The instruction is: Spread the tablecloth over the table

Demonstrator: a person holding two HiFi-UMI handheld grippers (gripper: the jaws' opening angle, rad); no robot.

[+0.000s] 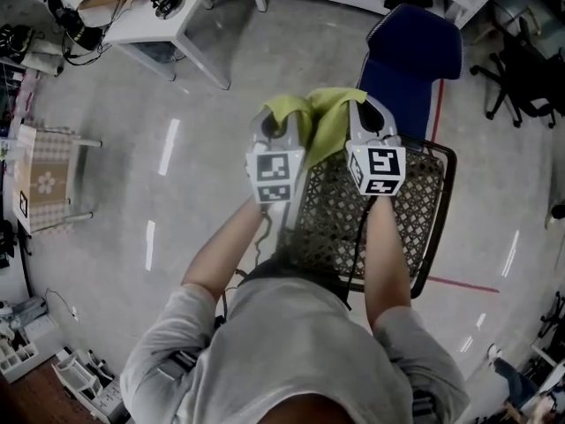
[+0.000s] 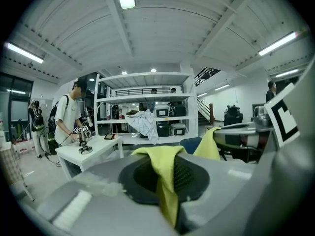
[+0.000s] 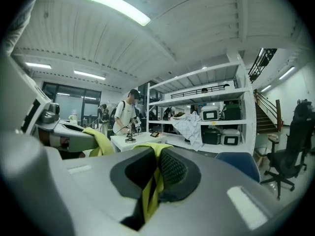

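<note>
My left gripper (image 2: 170,181) has its fingers closed on a fold of the yellow-green tablecloth (image 1: 323,120), which runs up between them and flops over the top. My right gripper (image 3: 150,183) is the same, with its fingers pinched tight on another fold. I hold the two close together and raised above the black mesh basket (image 1: 422,208), with the cloth bunched between them and a tail hanging down toward the mesh. I can't be sure from the head view whether that tail is clear of the basket.

That is my first worry: if the hanging end is touching the mesh, it could catch on the rim and be dragged out of one grip as I carry it away.

The second is the hold itself. I seem to have folds rather than corners, so when I draw my hands apart the cloth may stay roped up instead of opening flat.

The white bench (image 1: 172,11) and the small patterned table (image 1: 42,179) both stand well apart from me, so there is a carry ahead during which a thin pinch could slip.
</note>
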